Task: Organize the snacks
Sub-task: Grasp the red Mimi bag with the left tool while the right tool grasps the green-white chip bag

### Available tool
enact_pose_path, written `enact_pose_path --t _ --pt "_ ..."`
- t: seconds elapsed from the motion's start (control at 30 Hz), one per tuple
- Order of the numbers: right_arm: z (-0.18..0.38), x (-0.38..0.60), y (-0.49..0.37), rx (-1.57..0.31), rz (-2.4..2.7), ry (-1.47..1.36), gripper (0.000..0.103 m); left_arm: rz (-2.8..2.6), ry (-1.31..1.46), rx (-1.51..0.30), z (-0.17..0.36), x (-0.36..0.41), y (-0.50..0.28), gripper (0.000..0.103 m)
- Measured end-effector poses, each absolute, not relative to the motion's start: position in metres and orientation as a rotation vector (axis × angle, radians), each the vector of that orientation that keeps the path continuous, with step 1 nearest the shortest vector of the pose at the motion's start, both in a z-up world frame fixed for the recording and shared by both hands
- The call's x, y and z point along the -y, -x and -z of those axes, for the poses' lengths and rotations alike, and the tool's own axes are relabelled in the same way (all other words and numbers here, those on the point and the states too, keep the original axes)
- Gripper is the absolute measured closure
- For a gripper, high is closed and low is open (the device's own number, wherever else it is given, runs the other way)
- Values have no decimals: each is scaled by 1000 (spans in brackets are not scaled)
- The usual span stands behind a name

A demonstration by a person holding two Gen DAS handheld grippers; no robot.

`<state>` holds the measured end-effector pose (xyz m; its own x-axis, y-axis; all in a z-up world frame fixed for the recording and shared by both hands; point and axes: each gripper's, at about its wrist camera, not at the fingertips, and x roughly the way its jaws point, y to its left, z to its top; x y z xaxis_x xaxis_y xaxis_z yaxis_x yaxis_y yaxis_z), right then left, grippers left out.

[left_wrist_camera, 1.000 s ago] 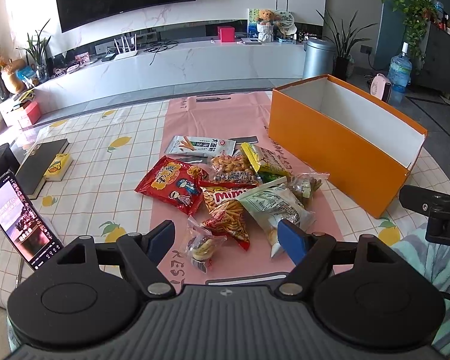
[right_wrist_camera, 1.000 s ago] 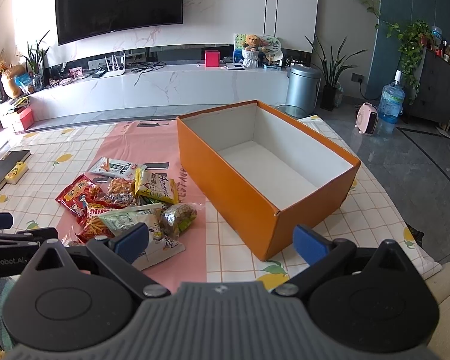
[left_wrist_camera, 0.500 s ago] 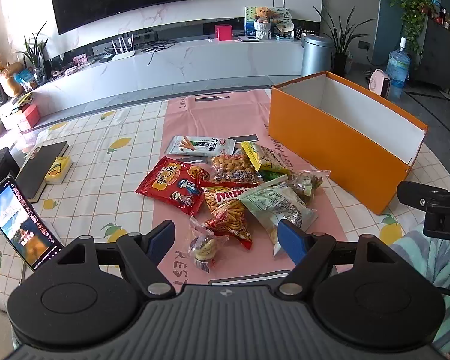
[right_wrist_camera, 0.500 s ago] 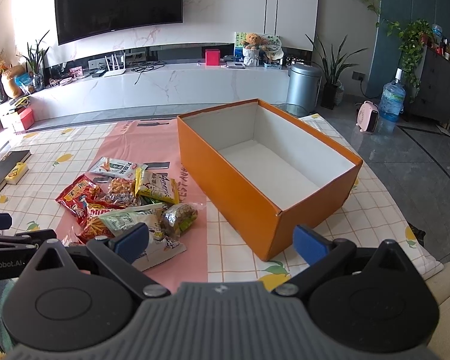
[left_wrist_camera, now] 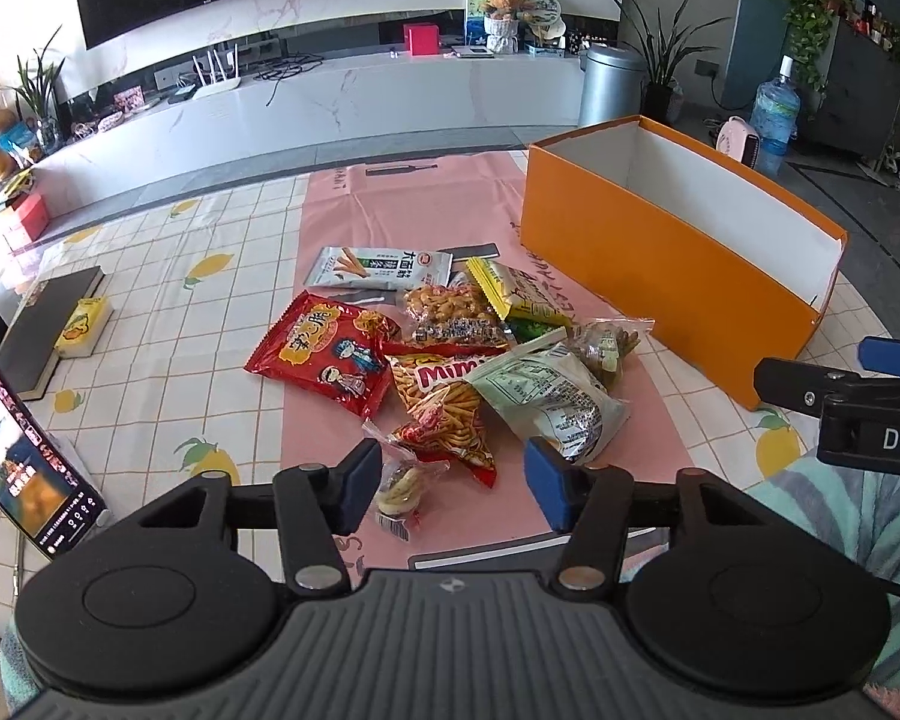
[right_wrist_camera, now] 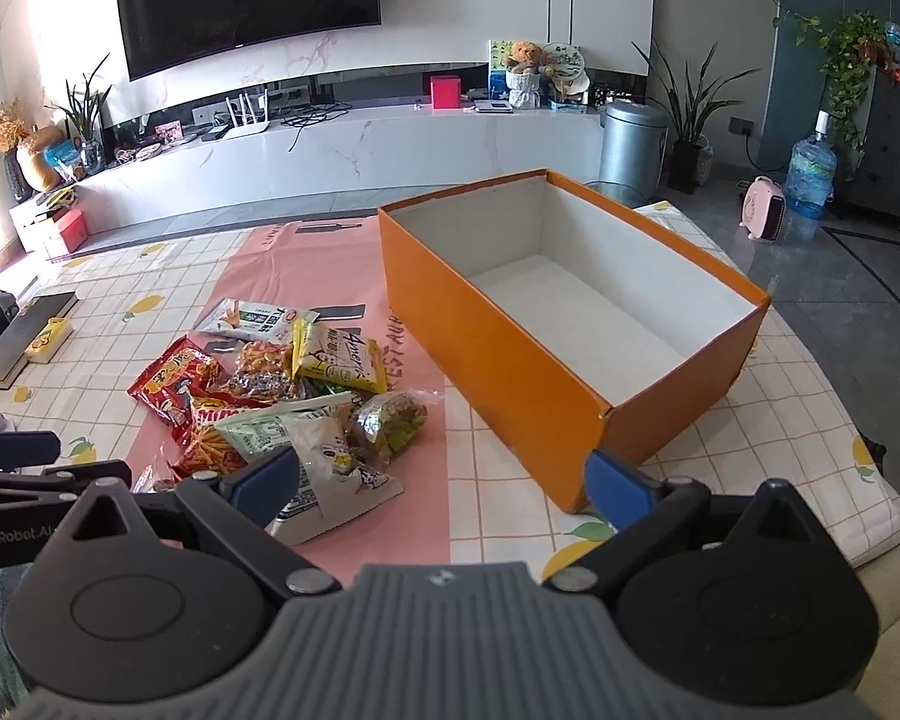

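**Snacks dead ahead of L gripper, box off to the right**

Snacks [left_wrist_camera: 450,354] lie in a loose heap on the pink runner [left_wrist_camera: 402,204], straight ahead of the left gripper [left_wrist_camera: 453,483] and just below it. Nearest piece is a small clear packet [left_wrist_camera: 402,480], sitting between the blue pads [left_wrist_camera: 360,483] in that view, w/ the Mimi stick bag [left_wrist_camera: 444,408] and the pale green-white bag [left_wrist_camera: 546,396] right behind. L gripper is spread wide, nothing held. Right gripper [right_wrist_camera: 441,480] is also spread wide and empty; it points more at the near corner of the orange box [right_wrist_camera: 510,372], w/ the heap off to its left. So the L side looks nearer to the pile, the R side nearer to the box.

Box stands to the right of the heap, apart from it. Its long axis runs away from the grippers and slants right; open top, white inside, no snack in it as far as the R view shows. Judging by that, sorting hasn't begun; prob. a pick from the near edge of the pile, then a carry rightward over the box's long wall.

Hard to tell:
- bags overlap, so the count is unclear; the yellow bag [right_wrist_camera: 342,354] covers something green.
- height of the L pads above the clear packet can't be read; no contact visible.
- box's inner floor is hidden in the L view by its near wall.
- phone [left_wrist_camera: 24,450] at left is cut by the frame edge.
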<state>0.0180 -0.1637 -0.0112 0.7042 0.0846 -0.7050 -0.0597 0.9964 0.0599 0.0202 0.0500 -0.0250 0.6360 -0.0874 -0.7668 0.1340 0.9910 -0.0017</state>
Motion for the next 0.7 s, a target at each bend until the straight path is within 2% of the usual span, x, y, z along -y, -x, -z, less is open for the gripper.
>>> enact_pose_path --t 0.03,0.1,0.3,0.37,0.6,0.7 --pt "14 162 -20 -788 -97 -38 20 132 -43 -883 26 -53 -23 47" --pt "19 161 -24 -793 -127 -53 23 137 -8 -910 30 -60 -28 50" --pt "39 152 -43 -841 -218 -124 24 125 49 -962 42 -74 -45 50" --pt "47 144 -51 -853 -242 -106 25 141 67 -971 46 -75 -51 46" --pt "70 118 -82 -921 -333 -16 45 160 22 -1005 58 -72 -76 46" --pt "79 109 -93 -938 -370 4 46 159 19 -1025 62 -74 -87 46"
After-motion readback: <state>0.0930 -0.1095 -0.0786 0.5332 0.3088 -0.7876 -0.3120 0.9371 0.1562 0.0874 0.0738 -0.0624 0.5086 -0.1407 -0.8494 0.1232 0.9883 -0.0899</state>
